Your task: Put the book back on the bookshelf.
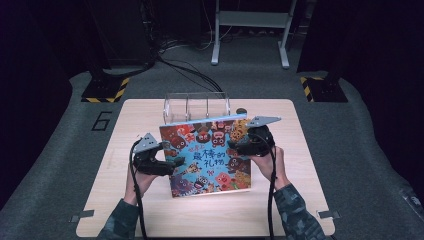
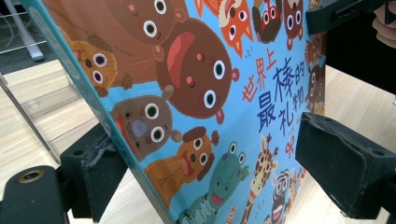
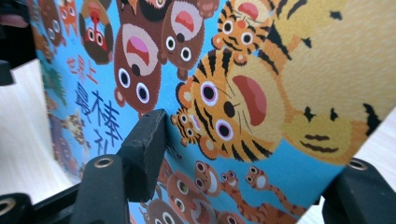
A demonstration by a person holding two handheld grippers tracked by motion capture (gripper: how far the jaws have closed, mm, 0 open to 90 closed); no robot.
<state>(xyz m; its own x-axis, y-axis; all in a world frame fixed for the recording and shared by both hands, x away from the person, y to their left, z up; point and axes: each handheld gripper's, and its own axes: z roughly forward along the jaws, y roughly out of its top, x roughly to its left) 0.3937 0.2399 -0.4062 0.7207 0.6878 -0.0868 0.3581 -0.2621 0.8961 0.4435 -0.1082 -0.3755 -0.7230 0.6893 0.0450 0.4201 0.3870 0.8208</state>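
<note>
Mid-frame, the picture book (image 1: 206,156) tilts up off the table (image 1: 125,150). Left gripper (image 1: 172,162) straddles its edge, jaws apart; right gripper (image 1: 235,145) clamps the opposite edge.

A big picture book (image 2: 196,93) with funny animals on a blue cover fills the middle of the frame, tilted. One black jaw sits behind its edge at the lower left, and the other stands apart from the cover at the lower right. A clear plastic rack (image 2: 42,105) stands on the wooden table (image 2: 359,100) at the left.
</note>
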